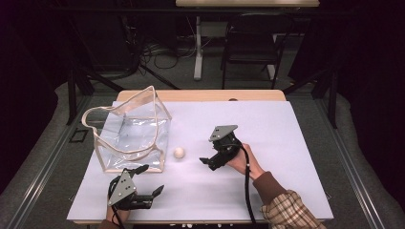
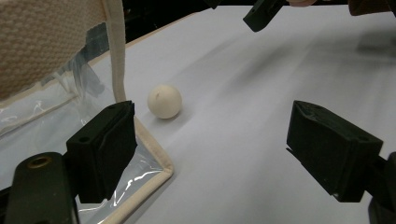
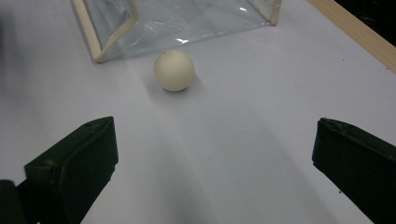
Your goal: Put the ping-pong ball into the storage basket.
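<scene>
White table (image 1: 267, 133), ball (image 3: 173, 70) ahead of right hand-held gripper (image 3: 215, 163)

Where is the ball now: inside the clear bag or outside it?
Outside: the ball rests on the white table cover beside the clear bag.

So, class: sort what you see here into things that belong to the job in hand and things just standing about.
Job in hand:
ball
clear bag
left gripper, open
right gripper, open

Just standing about:
chair
far table leg
cables on the floor
</scene>
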A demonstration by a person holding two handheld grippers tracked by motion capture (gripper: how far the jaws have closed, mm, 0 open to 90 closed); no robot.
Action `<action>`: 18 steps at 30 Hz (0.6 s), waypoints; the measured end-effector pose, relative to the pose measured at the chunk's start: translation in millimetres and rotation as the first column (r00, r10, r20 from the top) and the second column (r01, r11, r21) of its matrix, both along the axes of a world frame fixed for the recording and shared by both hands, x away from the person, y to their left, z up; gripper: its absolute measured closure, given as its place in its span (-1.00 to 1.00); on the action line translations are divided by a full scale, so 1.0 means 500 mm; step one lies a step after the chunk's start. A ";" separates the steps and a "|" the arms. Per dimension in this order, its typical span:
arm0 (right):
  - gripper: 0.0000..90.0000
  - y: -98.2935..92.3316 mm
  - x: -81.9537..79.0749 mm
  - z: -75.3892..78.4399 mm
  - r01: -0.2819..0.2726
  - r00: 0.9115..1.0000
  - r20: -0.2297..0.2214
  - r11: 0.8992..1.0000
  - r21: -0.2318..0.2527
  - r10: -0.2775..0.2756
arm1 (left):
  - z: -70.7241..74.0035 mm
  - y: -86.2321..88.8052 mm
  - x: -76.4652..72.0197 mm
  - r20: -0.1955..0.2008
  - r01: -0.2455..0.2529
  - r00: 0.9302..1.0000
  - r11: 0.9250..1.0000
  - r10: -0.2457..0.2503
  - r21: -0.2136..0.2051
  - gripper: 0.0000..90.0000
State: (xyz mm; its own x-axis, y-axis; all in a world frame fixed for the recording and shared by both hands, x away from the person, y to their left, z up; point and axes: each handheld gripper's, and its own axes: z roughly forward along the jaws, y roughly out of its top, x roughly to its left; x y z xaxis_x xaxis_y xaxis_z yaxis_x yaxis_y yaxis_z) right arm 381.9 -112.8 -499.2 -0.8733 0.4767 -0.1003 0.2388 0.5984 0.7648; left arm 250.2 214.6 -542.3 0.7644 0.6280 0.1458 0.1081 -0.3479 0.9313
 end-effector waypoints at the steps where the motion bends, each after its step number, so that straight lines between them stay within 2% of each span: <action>1: -1.00 0.002 0.004 0.000 -0.006 1.000 0.004 1.000 -0.002 0.006 | 0.000 0.000 0.000 0.000 0.000 1.000 1.000 0.000 0.000 -0.64; 9: -1.00 0.017 0.017 0.000 -0.003 1.000 -0.017 1.000 -0.008 0.003 | 0.000 0.000 0.000 -0.001 0.002 1.000 1.000 -0.002 0.000 -0.64; 18: -1.00 0.028 0.030 0.000 -0.017 1.000 -0.021 1.000 -0.017 0.016 | 0.000 0.000 0.000 -0.001 0.003 1.000 1.000 -0.003 0.000 -0.64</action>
State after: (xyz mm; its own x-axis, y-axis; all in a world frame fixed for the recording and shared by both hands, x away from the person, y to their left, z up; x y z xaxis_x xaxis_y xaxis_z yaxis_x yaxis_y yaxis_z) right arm 396.9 -98.9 -499.4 -0.8831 0.4605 -0.0903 0.2442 0.6152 0.7496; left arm 250.2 214.6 -542.4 0.7667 0.6254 0.1451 0.1081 -0.3486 0.9310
